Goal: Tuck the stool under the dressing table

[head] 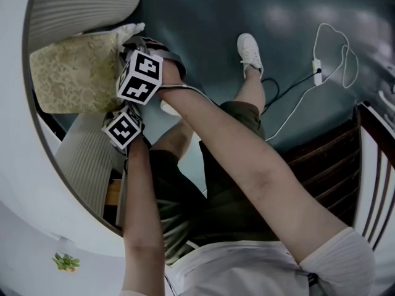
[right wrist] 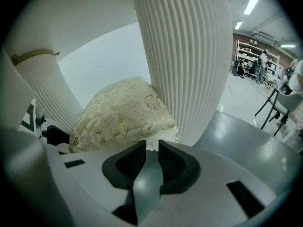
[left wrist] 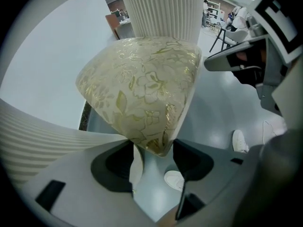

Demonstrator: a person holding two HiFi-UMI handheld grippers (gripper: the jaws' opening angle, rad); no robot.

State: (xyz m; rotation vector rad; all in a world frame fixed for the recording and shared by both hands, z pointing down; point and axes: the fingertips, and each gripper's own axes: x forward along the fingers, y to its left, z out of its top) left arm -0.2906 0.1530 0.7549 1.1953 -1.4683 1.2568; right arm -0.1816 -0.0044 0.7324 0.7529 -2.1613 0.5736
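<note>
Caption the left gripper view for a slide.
Left gripper clamps a corner of the gold-floral stool in front of the ribbed table leg.

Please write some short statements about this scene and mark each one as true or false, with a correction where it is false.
1. The gold floral stool cushion lies beside a white ribbed table leg. True.
2. The left gripper holds a corner of the cushion in its jaws. True.
3. The right gripper is empty. False: its jaws are closed on the cushion's white edge.
4. The dark floor has no cable on it. False: a white cable lies there.
</note>
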